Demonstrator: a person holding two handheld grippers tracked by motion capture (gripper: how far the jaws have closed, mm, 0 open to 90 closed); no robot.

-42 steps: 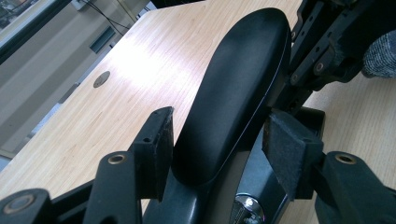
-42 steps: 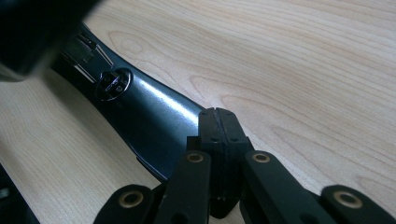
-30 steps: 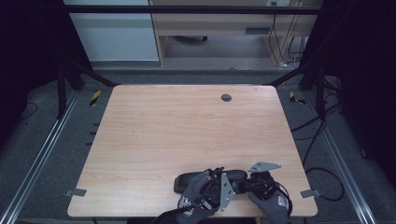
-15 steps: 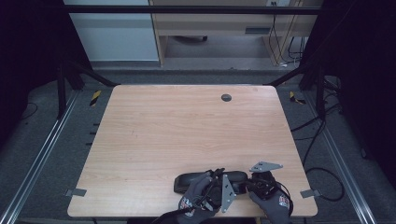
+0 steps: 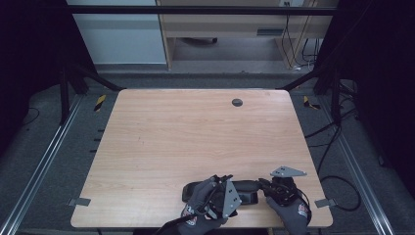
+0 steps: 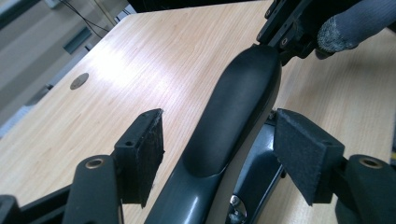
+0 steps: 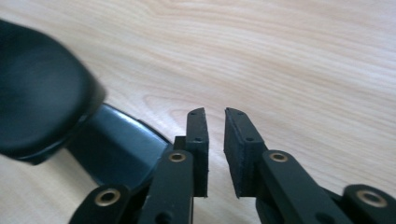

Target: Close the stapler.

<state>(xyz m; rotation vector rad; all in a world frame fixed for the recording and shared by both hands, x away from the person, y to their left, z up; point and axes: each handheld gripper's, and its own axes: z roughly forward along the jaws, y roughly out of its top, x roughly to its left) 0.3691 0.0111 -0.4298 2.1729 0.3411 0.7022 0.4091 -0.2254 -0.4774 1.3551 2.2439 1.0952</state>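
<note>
Near edge of the wooden table, just in front of the person: a black stapler is seen lying flat between the two gloved hands; against the views of a second earlier, stapler and hands are found in the same place, and only the jaws differ. The jaws of the right gripper have just been opening from a closed state; a narrow gap is now shown between its pads, nothing is held in it, and the stapler's rounded end lies just beside it, apart from the pads. The jaws of the left gripper have likewise been opening; its pads are set wide to either side of the stapler's body, with a clear gap at the left pad; contact at the right pad cannot be told. A release is thereby judged: the stapler is left resting on the table, gripped by neither tool; the work on it is taken to be finished or paused.
</note>
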